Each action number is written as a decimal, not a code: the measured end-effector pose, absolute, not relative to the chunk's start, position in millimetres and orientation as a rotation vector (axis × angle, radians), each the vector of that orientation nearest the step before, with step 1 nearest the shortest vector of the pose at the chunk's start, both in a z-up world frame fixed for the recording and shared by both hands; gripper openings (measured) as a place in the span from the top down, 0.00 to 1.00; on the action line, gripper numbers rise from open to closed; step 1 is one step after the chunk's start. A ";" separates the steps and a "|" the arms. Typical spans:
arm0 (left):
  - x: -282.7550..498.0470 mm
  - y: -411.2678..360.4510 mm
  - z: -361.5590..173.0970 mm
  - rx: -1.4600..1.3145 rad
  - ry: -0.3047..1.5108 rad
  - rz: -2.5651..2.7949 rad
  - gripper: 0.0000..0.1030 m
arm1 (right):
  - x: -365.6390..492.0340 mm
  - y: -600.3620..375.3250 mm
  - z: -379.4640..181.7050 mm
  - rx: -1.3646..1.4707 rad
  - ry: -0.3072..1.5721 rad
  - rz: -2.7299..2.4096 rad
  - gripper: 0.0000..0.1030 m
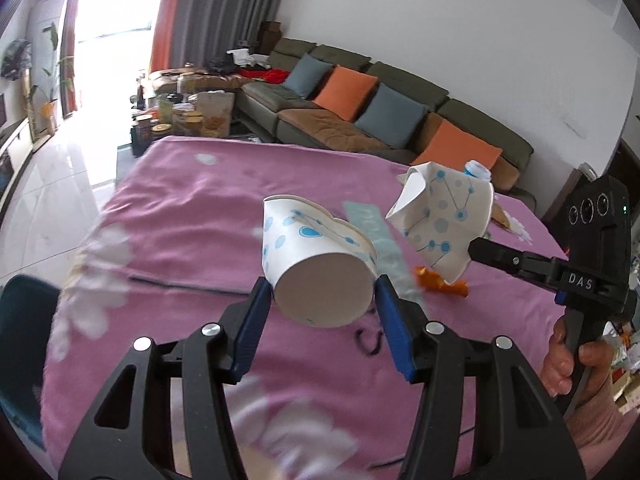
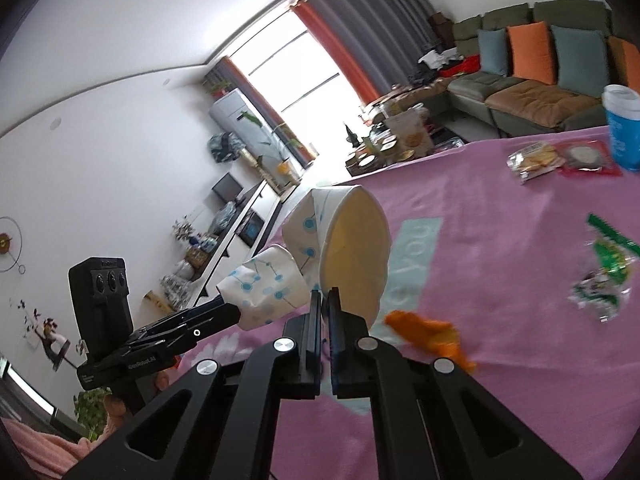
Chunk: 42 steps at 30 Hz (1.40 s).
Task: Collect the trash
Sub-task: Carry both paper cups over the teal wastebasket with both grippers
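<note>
My left gripper (image 1: 322, 300) is shut on a white paper cup with blue dots (image 1: 324, 284); its blue pads (image 1: 256, 312) clamp the cup's base, which faces the camera. In the right wrist view that cup (image 2: 264, 288) sticks out of the left gripper (image 2: 236, 314) at the left. My right gripper (image 2: 324, 300) is shut on the wall of a second, crumpled dotted cup (image 2: 356, 248), with its cream inside showing. In the left wrist view this cup (image 1: 440, 220) hangs from the right gripper (image 1: 472, 248). Both cups are held above the pink tablecloth (image 1: 192, 208).
An orange wrapper (image 2: 428, 332) lies just below the cups. A green wrapper (image 2: 604, 276), a clear snack pack (image 2: 532, 160), a red packet (image 2: 588, 158) and a blue container (image 2: 622, 128) sit farther right. A sofa (image 1: 360, 120) stands beyond the table, a teal chair (image 1: 24, 340) at the left.
</note>
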<state>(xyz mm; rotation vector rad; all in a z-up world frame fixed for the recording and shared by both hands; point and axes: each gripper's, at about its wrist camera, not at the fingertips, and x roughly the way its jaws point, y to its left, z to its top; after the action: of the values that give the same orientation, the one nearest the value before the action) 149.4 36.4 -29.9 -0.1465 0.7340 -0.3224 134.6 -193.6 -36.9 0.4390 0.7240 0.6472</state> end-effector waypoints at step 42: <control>13.3 219.5 -23.5 -0.351 0.644 0.106 0.48 | 133.8 -1.7 -27.5 0.234 0.860 1.060 0.97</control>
<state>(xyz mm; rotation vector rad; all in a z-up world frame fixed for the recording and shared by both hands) 13.3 219.5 -23.5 -0.3508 0.6440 0.1063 133.8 -1.7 -27.5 0.2340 0.8604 1.0596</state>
